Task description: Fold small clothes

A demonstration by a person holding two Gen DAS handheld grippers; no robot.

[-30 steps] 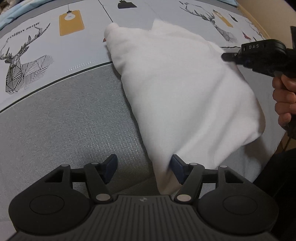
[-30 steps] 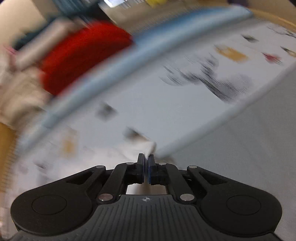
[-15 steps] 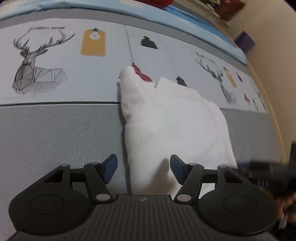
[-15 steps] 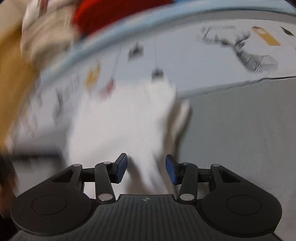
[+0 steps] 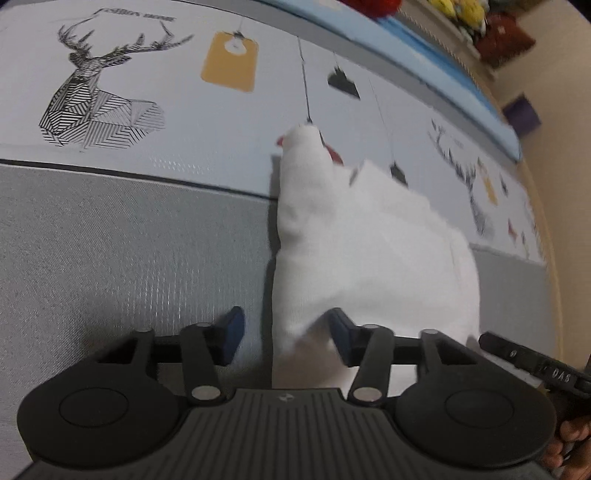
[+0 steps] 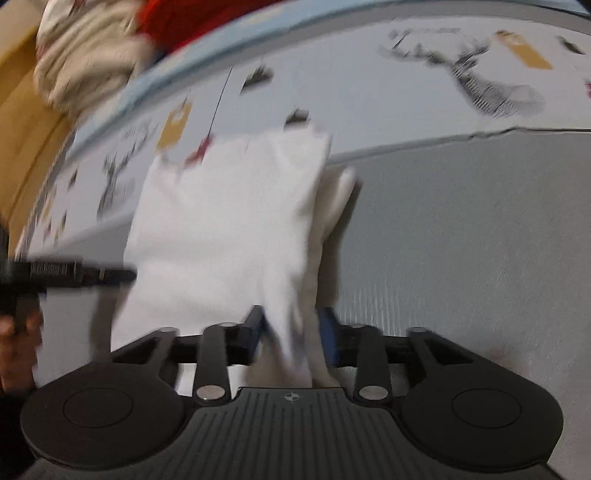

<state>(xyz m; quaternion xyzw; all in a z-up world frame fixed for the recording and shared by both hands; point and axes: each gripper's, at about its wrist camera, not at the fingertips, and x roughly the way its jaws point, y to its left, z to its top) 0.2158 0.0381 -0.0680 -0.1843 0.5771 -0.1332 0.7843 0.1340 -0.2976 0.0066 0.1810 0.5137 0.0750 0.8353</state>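
A folded white garment [image 5: 369, 254] lay across the bed, straddling the dark line where the grey band [image 5: 129, 266] of the bedspread met its pale printed panel [image 5: 221, 122]. Its near edge reached between the spread fingers of the left gripper [image 5: 286, 338], which stood wide and gripped nothing. The right gripper [image 6: 291, 338] had its blue pads [image 6: 328, 341] set on either side of a hanging fold of the cloth, the gap narrower; motion blur hid whether they pinched it. Geometric deer heads [image 5: 99, 96], mustard tags [image 5: 229, 61] and small black pendant shapes [image 5: 343, 81] decorated the spread. A red item [image 6: 192, 18] and cream fabric [image 6: 81, 55] sat beyond. "DAS" marked the right gripper's casing [image 5: 561, 376].
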